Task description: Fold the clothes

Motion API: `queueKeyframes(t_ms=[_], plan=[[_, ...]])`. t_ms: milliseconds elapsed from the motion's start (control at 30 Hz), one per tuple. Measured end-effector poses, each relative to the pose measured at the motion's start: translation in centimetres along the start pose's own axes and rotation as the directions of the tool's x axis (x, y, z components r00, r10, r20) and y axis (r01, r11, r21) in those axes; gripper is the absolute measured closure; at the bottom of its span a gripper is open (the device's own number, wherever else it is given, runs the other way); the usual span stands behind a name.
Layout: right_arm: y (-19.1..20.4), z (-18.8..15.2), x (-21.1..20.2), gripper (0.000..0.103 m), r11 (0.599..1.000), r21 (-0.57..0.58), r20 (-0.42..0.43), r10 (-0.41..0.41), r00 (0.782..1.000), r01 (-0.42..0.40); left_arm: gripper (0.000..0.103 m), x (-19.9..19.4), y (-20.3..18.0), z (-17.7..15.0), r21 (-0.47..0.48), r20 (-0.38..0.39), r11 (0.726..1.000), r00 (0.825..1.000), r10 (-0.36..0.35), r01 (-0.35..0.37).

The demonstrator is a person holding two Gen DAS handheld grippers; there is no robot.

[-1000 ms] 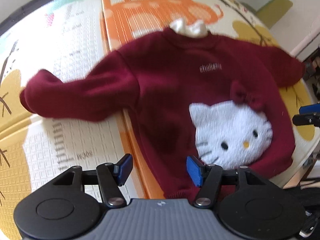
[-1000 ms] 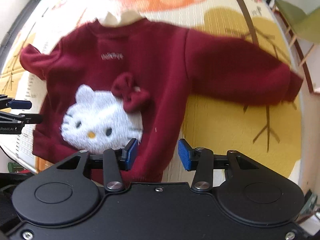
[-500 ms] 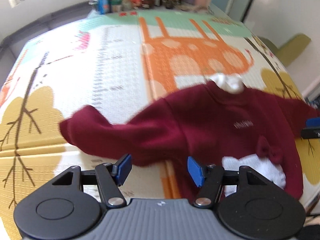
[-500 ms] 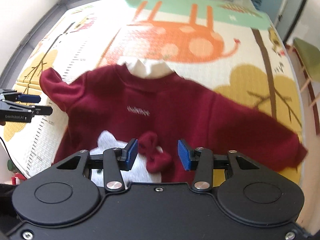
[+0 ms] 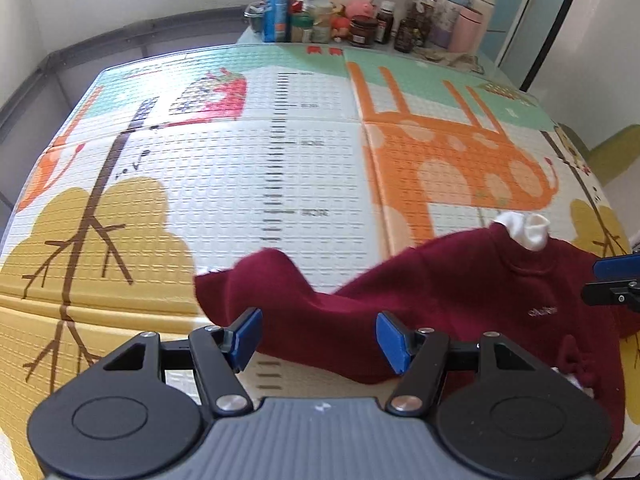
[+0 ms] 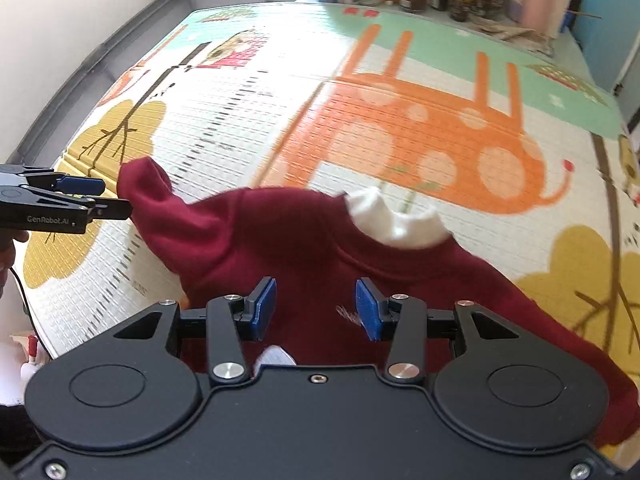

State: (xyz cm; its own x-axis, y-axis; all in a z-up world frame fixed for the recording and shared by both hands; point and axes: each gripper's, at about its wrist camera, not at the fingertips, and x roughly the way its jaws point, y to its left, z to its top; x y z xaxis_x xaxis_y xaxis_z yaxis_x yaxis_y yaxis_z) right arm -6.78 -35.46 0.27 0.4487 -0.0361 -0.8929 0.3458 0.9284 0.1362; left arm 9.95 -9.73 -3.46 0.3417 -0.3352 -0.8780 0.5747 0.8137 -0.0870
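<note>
On the mat lies the sweater, flat; my left gripper and right gripper hover over it, jaws apart, empty.

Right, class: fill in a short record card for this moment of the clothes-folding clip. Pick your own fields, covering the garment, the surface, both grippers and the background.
garment: maroon sweater, front up, white collar at the neck
surface: play mat printed with an orange animal and yellow trees
left gripper: jaws open, nothing held, above the sweater's sleeve
right gripper: jaws open, nothing held, above the sweater's chest
folding: not yet begun, both sleeves spread out
background: blue can, jars and bottles at the mat's far edge
</note>
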Motion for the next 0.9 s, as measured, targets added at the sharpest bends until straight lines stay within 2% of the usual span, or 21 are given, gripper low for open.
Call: queueKeyframes(t_ms=[333, 600, 900], plan=[[3.3, 3.7, 4.5, 0.061, 0.997, -0.074, -0.01, -0.015, 1.0, 0.015, 0.035, 2.4, 2.9, 0.6, 0.037, -0.018, 0.999, 0.999, 0.033, -0.032], [3.4, 5.2, 8.4, 0.061, 0.995, -0.081, -0.044, -0.064, 0.997, 0.06, 0.034, 3.9, 5.5, 1.0, -0.02, -0.037, 1.0, 0.999, 0.017, -0.018], [3.0, 6.3, 11.5, 0.061, 0.988, -0.123, -0.068, -0.106, 0.992, 0.097, 0.027, 3.7, 8.2, 1.0, -0.089, -0.023, 0.996, 1.0, -0.012, 0.01]])
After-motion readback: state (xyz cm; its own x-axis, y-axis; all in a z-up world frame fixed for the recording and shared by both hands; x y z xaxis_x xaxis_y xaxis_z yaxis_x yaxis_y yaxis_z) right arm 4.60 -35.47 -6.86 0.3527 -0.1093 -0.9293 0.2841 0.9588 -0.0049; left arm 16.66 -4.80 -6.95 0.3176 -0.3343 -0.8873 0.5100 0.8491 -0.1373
